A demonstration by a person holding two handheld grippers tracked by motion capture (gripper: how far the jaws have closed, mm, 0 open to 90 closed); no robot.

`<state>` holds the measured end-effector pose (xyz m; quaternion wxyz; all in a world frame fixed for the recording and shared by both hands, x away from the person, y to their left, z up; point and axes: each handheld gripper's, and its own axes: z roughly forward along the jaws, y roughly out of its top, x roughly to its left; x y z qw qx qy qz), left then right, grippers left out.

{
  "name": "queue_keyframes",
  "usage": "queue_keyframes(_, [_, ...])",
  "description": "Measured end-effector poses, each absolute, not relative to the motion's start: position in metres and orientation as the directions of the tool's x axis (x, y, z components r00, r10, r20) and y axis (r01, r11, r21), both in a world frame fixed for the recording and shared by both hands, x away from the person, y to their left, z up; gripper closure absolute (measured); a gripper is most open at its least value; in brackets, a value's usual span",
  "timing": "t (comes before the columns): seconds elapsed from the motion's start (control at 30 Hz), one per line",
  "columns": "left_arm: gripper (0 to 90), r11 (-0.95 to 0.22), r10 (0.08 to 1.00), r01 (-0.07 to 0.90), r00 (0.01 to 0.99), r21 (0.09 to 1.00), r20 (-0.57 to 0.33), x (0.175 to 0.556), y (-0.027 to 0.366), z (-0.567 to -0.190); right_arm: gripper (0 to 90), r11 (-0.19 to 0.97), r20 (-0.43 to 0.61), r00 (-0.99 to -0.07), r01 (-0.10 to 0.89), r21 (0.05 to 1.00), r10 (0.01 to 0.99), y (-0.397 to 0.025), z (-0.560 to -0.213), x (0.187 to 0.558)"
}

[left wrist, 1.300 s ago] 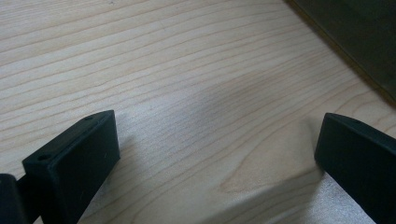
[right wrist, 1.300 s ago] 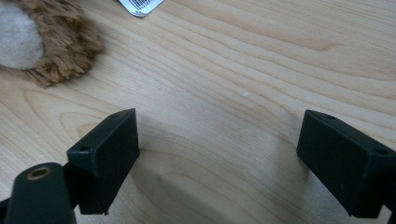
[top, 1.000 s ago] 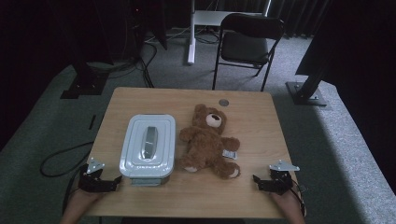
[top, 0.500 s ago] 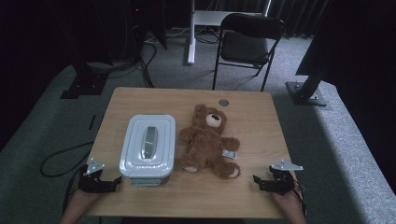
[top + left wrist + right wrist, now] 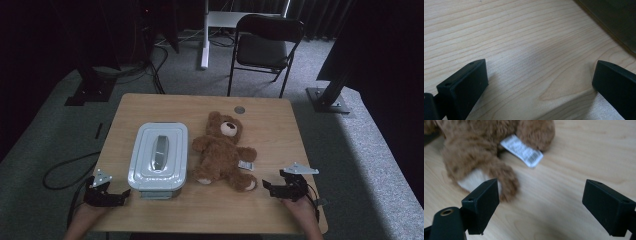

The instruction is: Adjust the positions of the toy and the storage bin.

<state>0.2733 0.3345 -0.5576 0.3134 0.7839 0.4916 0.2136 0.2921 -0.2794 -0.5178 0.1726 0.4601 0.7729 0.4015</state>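
Both claws gape empty; teddy bear (image 5: 481, 157) tag (image 5: 522, 150) shows an unreadable barcode.

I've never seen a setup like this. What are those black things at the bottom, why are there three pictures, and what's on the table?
No robot here: a person sits at the table and holds a hand tool in each hand. Each tool ends in two black jaws, like tongs. The high view looks down from above, with the left tongs and the right tongs near the front edge. The other two pictures come from small cameras riding on the tools, looking out between their own jaws. On the table lie a grey lidded box and, beside it, a brown teddy bear on its back, with a white tag. Both tongs are open and hold nothing. The right tongs point at the bear's foot; the left tongs face bare wood.
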Motion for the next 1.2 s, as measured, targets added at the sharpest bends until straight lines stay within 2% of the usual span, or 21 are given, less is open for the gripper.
queue_keyframes(0.2, [0.9, -0.320, 0.905, 0.637, 0.425, 0.701, 0.027, 0.273, 0.335, -0.558, 13.3, 0.231, 0.118, -0.528, 0.549, 0.803, 0.841, -0.267, -0.504, 0.298])
queue_keyframes(0.63, [0.9, -0.318, 0.905, 0.638, 0.424, 0.702, 0.025, 0.273, 0.334, -0.558, 13.3, 0.254, 0.116, -0.585, 0.511, 0.821, 0.802, -0.209, -0.485, 0.325])
queue_keyframes(0.93, [0.8, -0.318, 0.905, 0.638, 0.424, 0.701, 0.025, 0.273, 0.334, -0.558, 13.2, 0.272, 0.117, -0.604, 0.513, 0.814, 0.788, -0.183, -0.478, 0.340])
queue_keyframes(1.2, [0.9, -0.318, 0.905, 0.638, 0.424, 0.702, 0.025, 0.273, 0.334, -0.558, 13.1, 0.232, 0.166, -0.598, 0.530, 0.815, 0.784, -0.155, -0.473, 0.357])
